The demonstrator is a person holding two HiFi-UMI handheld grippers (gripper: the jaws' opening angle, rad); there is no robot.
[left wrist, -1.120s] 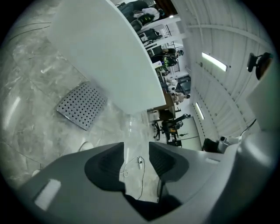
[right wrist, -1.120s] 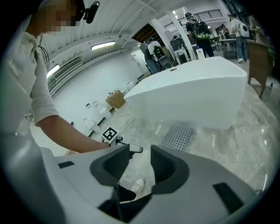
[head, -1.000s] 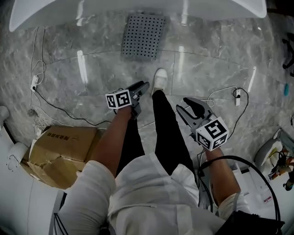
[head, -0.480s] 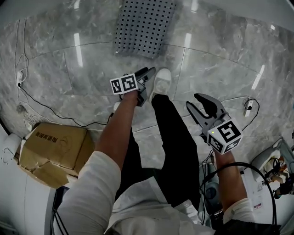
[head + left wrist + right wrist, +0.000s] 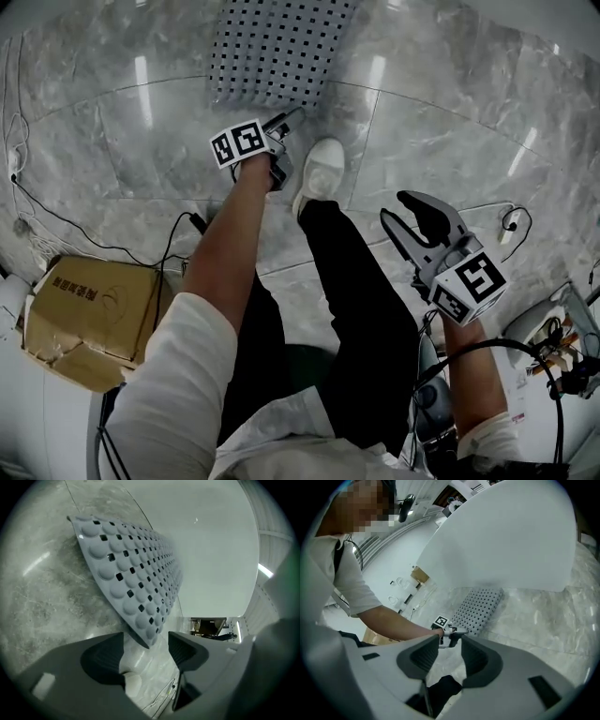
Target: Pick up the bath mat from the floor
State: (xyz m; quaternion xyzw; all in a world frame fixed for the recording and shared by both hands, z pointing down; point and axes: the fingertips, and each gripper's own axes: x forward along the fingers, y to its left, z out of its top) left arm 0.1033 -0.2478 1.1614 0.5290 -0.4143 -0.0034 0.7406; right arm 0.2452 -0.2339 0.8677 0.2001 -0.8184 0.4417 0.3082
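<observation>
Left gripper (image 5: 146, 635): my jaws stand wide, have just been opening, and the near corner of the bath mat (image 5: 136, 569) pokes into the gap with neither pad on it. Only the left gripper view shows that. The head view just puts the gripper tip at the mat's near edge. The mat is grey with bumps and square holes and lies on the floor at 12 o'clock in the head view.

Right gripper (image 5: 398, 211) sits at 4 o'clock, well apart from the mat, jaws open. Between them its own view shows only floor and my dark trouser leg behind. That view also catches a big white tub (image 5: 511, 536) beyond the mat, which the head view crops out.

My white shoe (image 5: 319, 173) is just beside the left gripper. The floor (image 5: 450, 122) is glossy grey marble tile. A cardboard box (image 5: 89, 314) sits at 8 o'clock, cables (image 5: 56, 220) run at 9, and a plug strip (image 5: 511, 220) lies at 3.
</observation>
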